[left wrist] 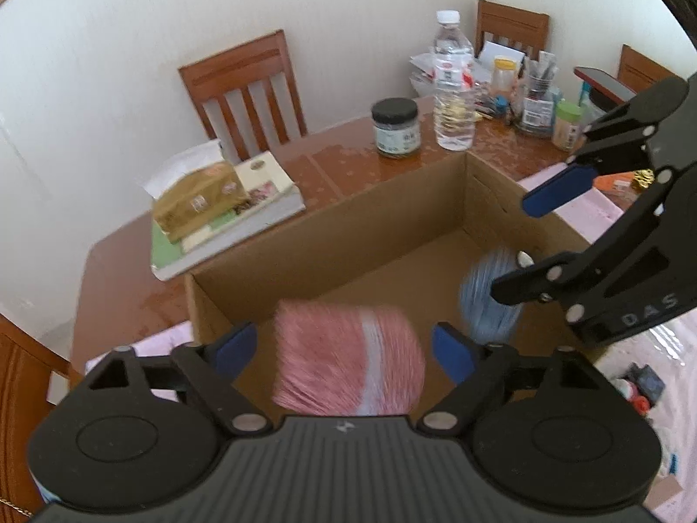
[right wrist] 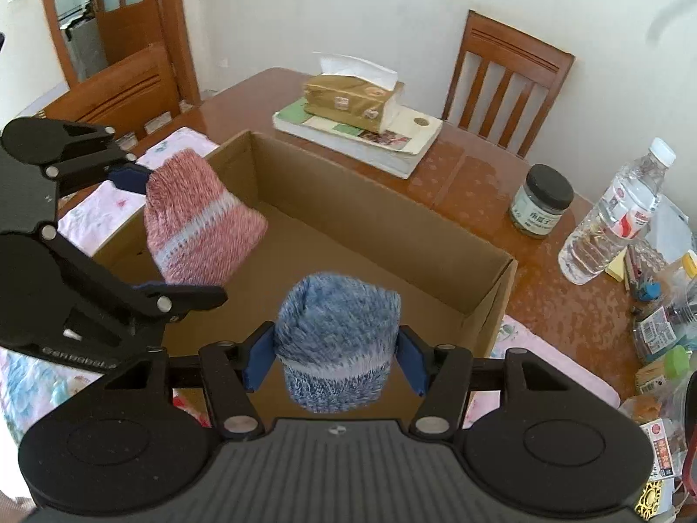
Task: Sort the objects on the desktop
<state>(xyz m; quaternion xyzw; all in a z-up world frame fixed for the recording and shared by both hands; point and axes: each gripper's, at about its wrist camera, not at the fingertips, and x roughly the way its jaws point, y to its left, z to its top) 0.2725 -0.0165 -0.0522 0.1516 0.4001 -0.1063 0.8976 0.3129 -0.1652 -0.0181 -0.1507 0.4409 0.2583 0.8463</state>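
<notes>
Left fingers (left wrist: 237, 344): spread apart, with a gap on each side of the pink sock (left wrist: 348, 357); the left gripper (left wrist: 344, 344) had let go.
Right fingers (right wrist: 259, 355): clamped on the blue sock (right wrist: 335, 340), both pads of the right gripper (right wrist: 335, 353) pressed into its sides.
Pink sock: a rolled bundle, blurred, loose between the left pads over the near end of the box (left wrist: 348, 200).
Blue sock: a rolled bundle with a pale stripe, held above the box's near edge, just beside the pink one.
Box: open brown cardboard, its visible floor bare, set on a pink cloth (right wrist: 100, 205) on the table (left wrist: 348, 161).
Beyond the box: a tissue pack (left wrist: 196, 205) lay on a book (left wrist: 270, 200) at the far side; a black-lidded jar (left wrist: 395, 128) and a water bottle (left wrist: 453, 87) stood near the box's far corner.
Table's end: a clutter of small containers, too jumbled to tell apart.
Around: wooden chairs (left wrist: 244, 91) against a pale wall.
</notes>
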